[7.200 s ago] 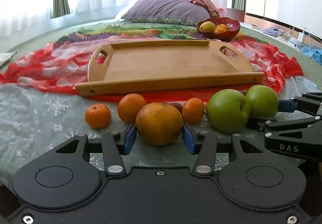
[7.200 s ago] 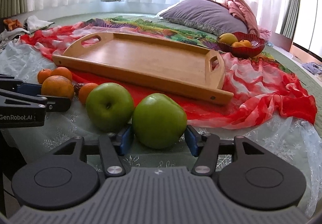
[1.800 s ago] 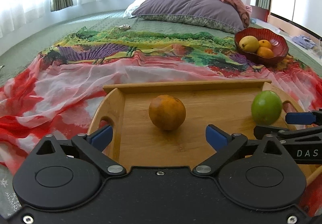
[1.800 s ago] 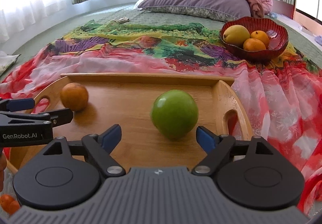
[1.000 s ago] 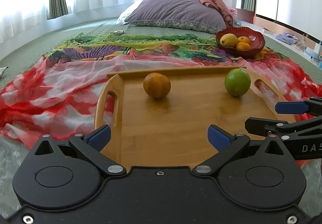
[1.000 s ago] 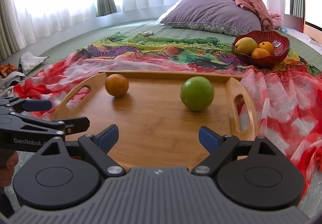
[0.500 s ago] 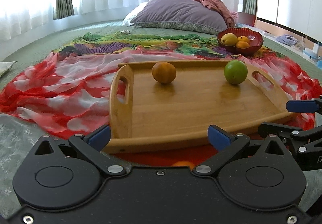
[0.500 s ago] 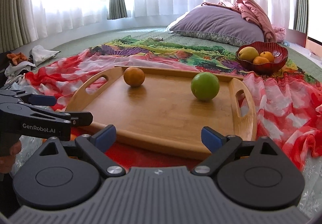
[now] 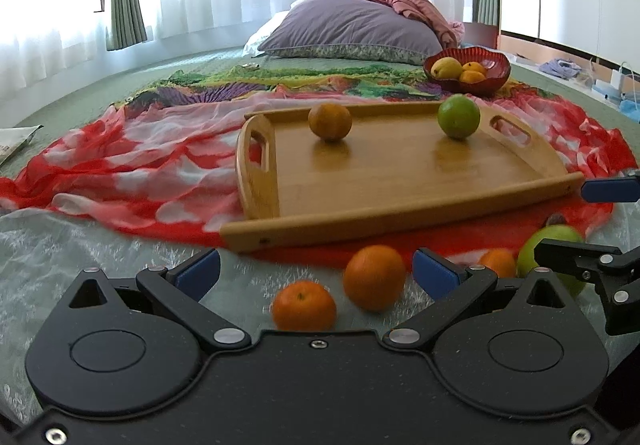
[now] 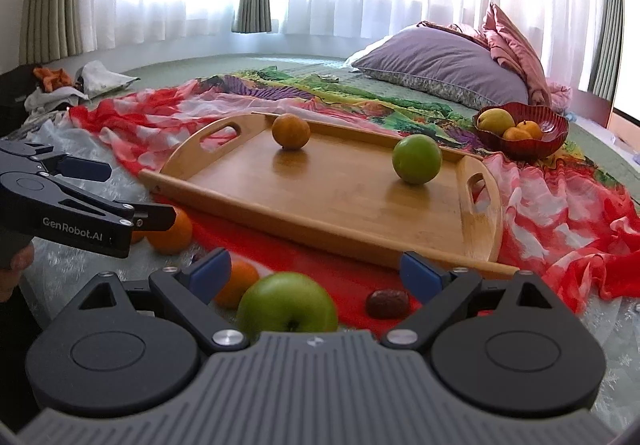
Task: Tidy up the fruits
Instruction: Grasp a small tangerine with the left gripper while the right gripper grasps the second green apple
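Going for the second green apple [image 10: 287, 303] next, which sits on the bed in front of the wooden tray [image 10: 420, 245], right between our right claw [image 10: 316, 269] fingers, wide open. Left claw [image 9: 316, 269] is open too, framing two oranges [image 9: 374, 277], so we'd centre on one only. One orange [image 9: 330, 122] and one green apple [image 9: 459, 116] already sit on the tray. We'd squeeze gently, since round fruit probably rolls, and mind the brown date [image 10: 387, 303] nearby.

Bed [image 9: 192, 63] carries scarf [image 9: 132, 149], pillow [image 9: 352, 31], possibly lace sheet [image 9: 60, 245].
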{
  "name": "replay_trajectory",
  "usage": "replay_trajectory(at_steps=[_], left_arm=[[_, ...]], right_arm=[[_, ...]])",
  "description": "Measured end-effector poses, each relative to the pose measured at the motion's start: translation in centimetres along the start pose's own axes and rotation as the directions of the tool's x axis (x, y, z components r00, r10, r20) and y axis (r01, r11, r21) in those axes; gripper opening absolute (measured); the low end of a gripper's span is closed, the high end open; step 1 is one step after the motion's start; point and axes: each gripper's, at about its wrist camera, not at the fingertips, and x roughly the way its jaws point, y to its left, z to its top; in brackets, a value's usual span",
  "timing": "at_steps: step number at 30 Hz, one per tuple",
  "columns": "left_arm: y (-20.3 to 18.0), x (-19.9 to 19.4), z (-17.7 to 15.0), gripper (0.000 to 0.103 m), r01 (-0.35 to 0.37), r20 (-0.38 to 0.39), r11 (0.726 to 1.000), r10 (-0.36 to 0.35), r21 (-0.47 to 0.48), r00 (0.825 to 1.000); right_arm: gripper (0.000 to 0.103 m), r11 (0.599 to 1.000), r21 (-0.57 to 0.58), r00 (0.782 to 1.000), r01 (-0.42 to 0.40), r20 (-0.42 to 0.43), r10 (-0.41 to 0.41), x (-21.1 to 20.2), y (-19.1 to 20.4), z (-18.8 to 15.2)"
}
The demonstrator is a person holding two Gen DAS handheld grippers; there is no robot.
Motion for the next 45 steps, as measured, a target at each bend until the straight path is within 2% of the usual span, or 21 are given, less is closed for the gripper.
replay_trajectory(at_steps=[5, 9, 16, 26, 30, 36, 45], left_arm=[[0.1, -0.4, -0.8, 0.090, 0.024, -0.011, 1.000, -0.024, -0.013, 1.000], [0.2, -0.9, -1.3, 0.079, 0.017, -0.007, 1.000, -0.017, -0.013, 1.000], [0.5, -1.5, -1.9, 0.059, 0.024, -0.007, 1.000, -0.024, -0.004, 1.000], [0.7, -1.0, -2.3, 0.055, 0.017, -0.003, 1.000, -0.018, -0.020, 1.000], [0.8, -0.9, -2.3, 0.049, 0.030, -0.001, 0.999, -0.030, -0.028, 1.000], [0.9, -1.2, -2.4, 0.045, 0.037, -0.005, 0.998, -0.038, -0.060, 0.999], [1.1, -0.8, -2.8, 0.044, 0.017, -0.014, 0.997, -0.018, -0.073, 1.000]], right_arm=[[0.097, 1.000, -0.008, 1.000, 0.005, -0.005, -0.006, -0.3, 0.7, -0.8], [0.095, 1.000, -0.009, 1.000, 0.008, -0.012, -0.008, -0.4, 1.0, -1.5], [0.085, 1.000, -0.011, 1.000, 0.012, -0.018, -0.012, -0.6, 1.3, -2.2], [0.073, 1.000, -0.017, 1.000, 0.016, -0.022, -0.017, -0.3, 1.6, -2.5], [0.071, 0.999, -0.024, 0.999, 0.024, -0.021, -0.025, -0.2, 1.8, -2.6], [0.071, 0.999, -0.017, 0.999, 0.032, -0.019, -0.032, 0.1, 1.9, -2.8], [0.071, 0.999, -0.014, 0.999, 0.039, -0.034, -0.040, 0.7, 2.0, -3.4]])
